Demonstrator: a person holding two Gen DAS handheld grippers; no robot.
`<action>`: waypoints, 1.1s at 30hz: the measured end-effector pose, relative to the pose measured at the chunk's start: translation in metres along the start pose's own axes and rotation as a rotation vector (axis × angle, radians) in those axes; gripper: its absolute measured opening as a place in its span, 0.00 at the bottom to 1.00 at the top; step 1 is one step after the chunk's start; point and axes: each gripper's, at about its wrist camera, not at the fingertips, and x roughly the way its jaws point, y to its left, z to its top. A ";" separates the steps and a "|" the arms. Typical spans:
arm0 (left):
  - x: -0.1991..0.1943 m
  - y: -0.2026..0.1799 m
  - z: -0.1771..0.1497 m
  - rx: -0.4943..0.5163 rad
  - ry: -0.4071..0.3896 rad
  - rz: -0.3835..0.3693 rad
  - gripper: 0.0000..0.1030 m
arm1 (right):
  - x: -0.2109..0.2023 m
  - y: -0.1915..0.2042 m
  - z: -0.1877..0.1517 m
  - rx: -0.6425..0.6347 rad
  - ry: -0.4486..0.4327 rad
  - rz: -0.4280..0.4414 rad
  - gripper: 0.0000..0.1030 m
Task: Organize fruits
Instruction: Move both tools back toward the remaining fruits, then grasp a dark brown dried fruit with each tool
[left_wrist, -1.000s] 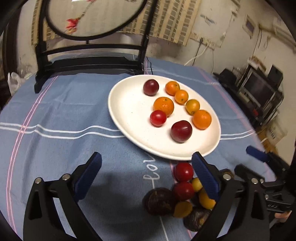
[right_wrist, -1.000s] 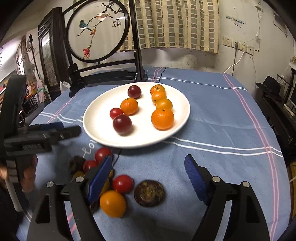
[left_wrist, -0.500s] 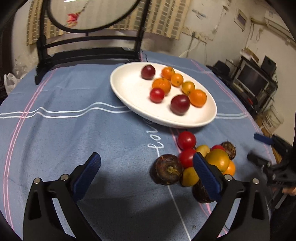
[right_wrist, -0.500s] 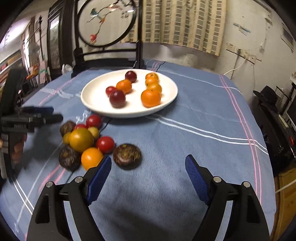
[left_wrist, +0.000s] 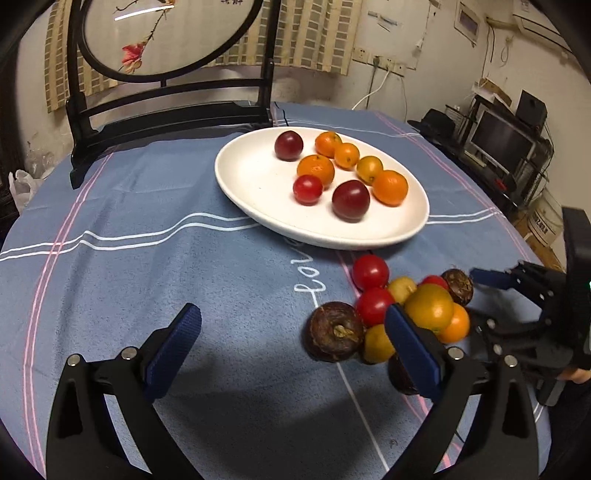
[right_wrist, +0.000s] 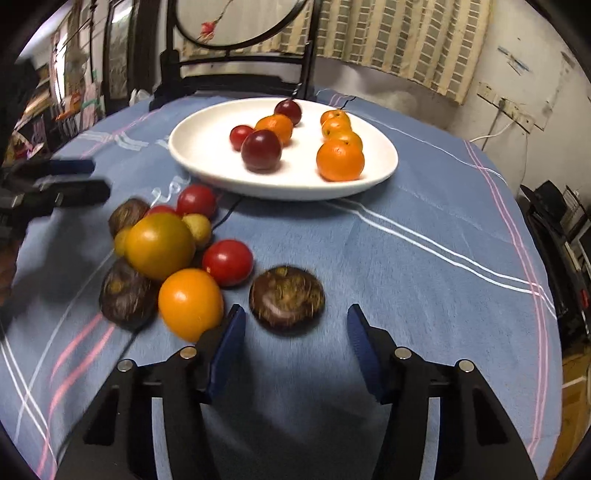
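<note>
A white plate (left_wrist: 255, 184) (right_wrist: 207, 147) holds oranges, two dark plums and a red tomato. Near its front edge, a pile of loose fruit lies on the blue cloth: red tomatoes (left_wrist: 370, 271), a greenish-orange fruit (right_wrist: 159, 245), an orange (right_wrist: 190, 302) and dark brown round fruits (left_wrist: 334, 330). My left gripper (left_wrist: 291, 332) is open over bare cloth, with the pile by its right finger. My right gripper (right_wrist: 295, 326) is low over the cloth with its jaws closing. One dark brown fruit (right_wrist: 286, 297) sits just ahead of its tips, and the pads are clear of it.
A black carved chair (left_wrist: 166, 107) stands behind the table's far edge. The other gripper shows in each view: the right gripper (left_wrist: 480, 301) beside the pile, the left gripper (right_wrist: 88, 179) at the pile's left. Shelves and a monitor (left_wrist: 502, 140) stand to the right.
My right gripper has dropped closer to the cloth and its jaws have narrowed around the spot in front of the dark brown fruit. My left gripper pulled back, so the pile shows beyond its right finger.
</note>
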 end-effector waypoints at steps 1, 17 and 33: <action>0.000 -0.001 0.000 0.003 0.002 -0.002 0.95 | 0.002 0.000 0.003 0.013 0.001 0.010 0.52; -0.004 -0.039 -0.019 0.105 0.080 -0.098 0.95 | -0.009 -0.020 0.002 0.143 -0.022 0.031 0.42; 0.024 -0.109 -0.041 0.268 0.148 -0.102 0.78 | -0.027 -0.013 0.005 0.115 -0.061 0.053 0.42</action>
